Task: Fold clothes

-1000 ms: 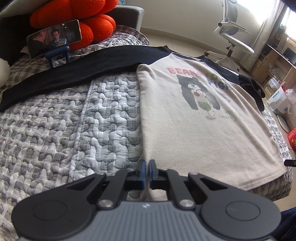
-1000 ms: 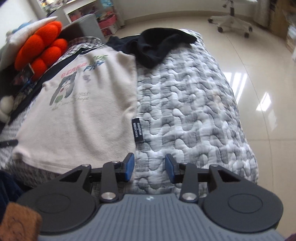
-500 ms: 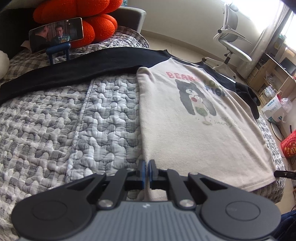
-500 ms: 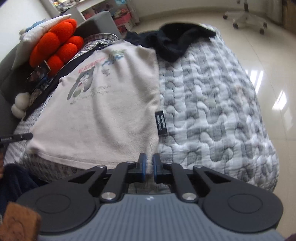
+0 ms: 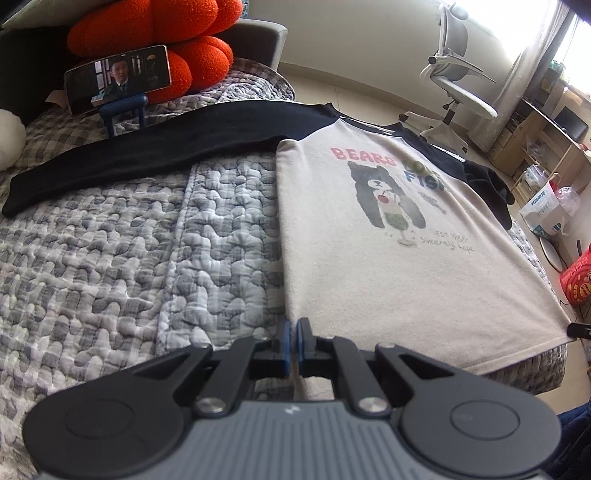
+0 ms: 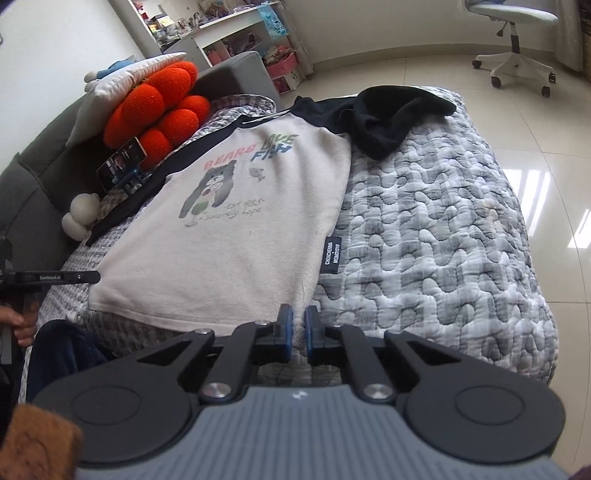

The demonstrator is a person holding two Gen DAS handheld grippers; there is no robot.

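Hem corners of shirt (image 5: 388, 280) vanish between both grippers' fingers (image 5: 283, 341).

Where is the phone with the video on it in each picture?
Left wrist view: the phone is top left, on a blue stand.
Right wrist view: the phone is small, at middle left.
In both, the orange cushion sits right behind it.

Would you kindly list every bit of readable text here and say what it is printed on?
"BEARS LOVE FISH": cream black-sleeved bear-print shirt.
"EST 1988" and "Sincerely hope": under the bear.
"CHENCHENMA" "MOMOTOYO": black side tag.
"GenRobot.AI": black tool at left.
White bag and red box print: too blurred.
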